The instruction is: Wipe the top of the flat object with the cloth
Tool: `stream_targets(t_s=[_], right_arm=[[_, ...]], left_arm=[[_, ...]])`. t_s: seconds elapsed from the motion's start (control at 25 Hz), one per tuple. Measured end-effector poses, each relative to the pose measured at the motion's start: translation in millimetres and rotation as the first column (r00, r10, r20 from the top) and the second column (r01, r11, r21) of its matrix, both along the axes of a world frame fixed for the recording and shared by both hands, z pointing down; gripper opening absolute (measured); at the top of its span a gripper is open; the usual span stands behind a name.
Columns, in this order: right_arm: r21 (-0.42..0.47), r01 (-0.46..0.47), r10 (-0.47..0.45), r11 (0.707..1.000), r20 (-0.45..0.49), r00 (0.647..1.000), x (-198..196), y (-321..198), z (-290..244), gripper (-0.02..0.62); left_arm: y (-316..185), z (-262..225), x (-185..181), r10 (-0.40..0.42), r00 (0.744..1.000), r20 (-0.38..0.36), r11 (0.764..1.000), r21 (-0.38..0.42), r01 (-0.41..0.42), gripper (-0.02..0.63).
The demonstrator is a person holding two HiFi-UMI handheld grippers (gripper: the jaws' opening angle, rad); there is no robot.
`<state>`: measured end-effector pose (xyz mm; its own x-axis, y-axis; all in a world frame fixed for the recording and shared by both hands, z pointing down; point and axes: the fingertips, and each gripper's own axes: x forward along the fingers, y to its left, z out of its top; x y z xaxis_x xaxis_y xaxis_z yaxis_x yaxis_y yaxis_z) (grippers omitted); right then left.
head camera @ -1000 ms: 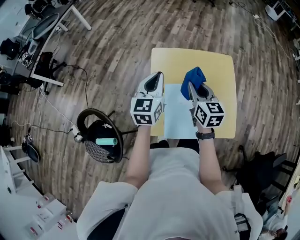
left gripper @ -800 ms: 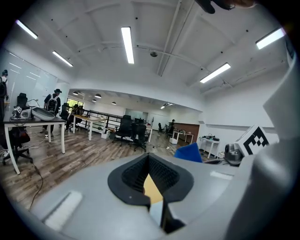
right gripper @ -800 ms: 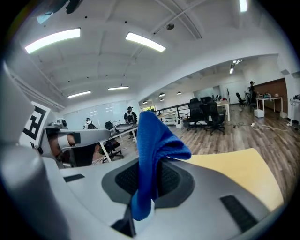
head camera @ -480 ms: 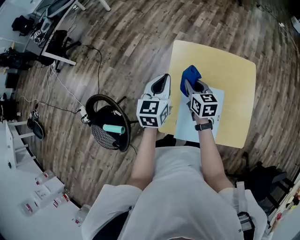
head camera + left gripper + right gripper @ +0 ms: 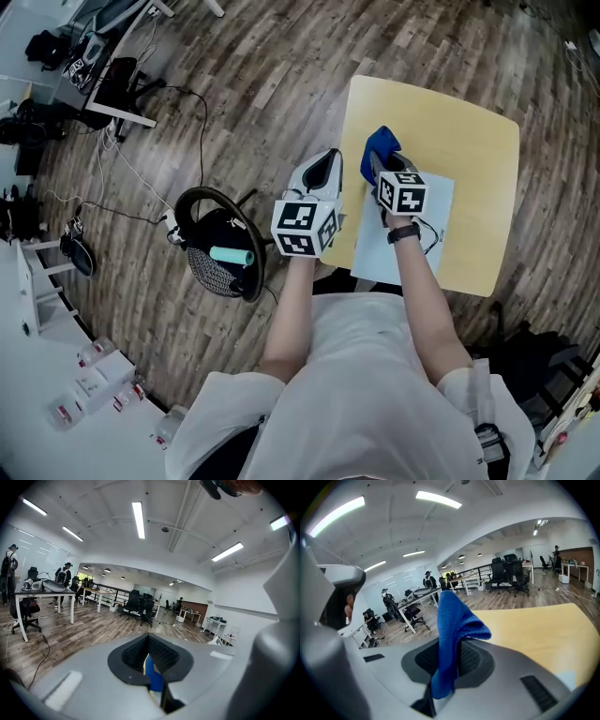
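Right gripper (image 5: pixel 378 169): my jaws are clamped on the blue cloth (image 5: pixel 382 148). In the right gripper view a fold of it stands up out of the pads and a tail hangs below.
Left gripper (image 5: pixel 325 161): jaws brought together, holding nothing. A sliver of blue shows through the slit between them; I judge that to be the cloth beyond, not something gripped.
Flat object (image 5: pixel 375 251): a pale sheet lying flat on the near part of the yellow table (image 5: pixel 469 141), under my right forearm.
Cloth position: held at the sheet's far edge, towards its left corner. I cannot tell whether it touches the surface.
Step in hand: bringing the cloth down to begin the wipe, by my judgement.
Method advised: tip the right gripper so the loose fold, not the jaw tips, meets the sheet. Use light, even pressure in straight overlapping passes from the far edge back towards me.
Support: the left gripper hangs at the table's left edge, beside the sheet. It could pin the near corner if the sheet slides.
Risk: a thin sheet may creep or buckle under drag, and the bunched cloth may cover only a narrow strip on each pass.
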<state>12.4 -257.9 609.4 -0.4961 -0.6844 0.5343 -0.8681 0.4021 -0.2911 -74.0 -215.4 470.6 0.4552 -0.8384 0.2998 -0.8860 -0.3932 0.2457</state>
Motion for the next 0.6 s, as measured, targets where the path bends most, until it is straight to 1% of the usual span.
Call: stream_targets(t_s=[0.2, 0.28, 0.36, 0.48, 0.6], right_arm=[[-0.022, -0.087, 0.085, 0.996, -0.064, 0.994, 40.9, 3.5, 17.3, 0.054], [-0.03, -0.121, 0.118, 0.992, -0.079, 0.99, 58.4, 8.3, 22.1, 0.054], [-0.026, -0.158, 0.155, 0.987, -0.087, 0.984, 75.5, 14.2, 23.0, 0.054], [0.012, -0.205, 0.205, 0.979, -0.11, 0.973, 103.6, 22.1, 19.5, 0.054], [0.067, -0.237, 0.245, 0.969, -0.148, 0.958, 135.4, 30.2, 15.6, 0.054]], left_arm=[[-0.6, 0.3, 23.3, 0.058, 0.998, 0.017, 0.998, 0.003, -0.058, 0.009], [-0.7, -0.6, 33.3, 0.081, 0.997, 0.01, 0.997, 0.002, -0.081, 0.009], [-0.8, -1.1, 43.5, 0.103, 0.995, -0.014, 0.995, -0.011, -0.103, 0.009], [-1.5, -2.1, 63.0, 0.139, 0.989, -0.045, 0.99, -0.024, -0.14, 0.009], [0.8, -2.2, 82.8, 0.181, 0.983, -0.04, 0.983, -0.017, -0.181, 0.009]])
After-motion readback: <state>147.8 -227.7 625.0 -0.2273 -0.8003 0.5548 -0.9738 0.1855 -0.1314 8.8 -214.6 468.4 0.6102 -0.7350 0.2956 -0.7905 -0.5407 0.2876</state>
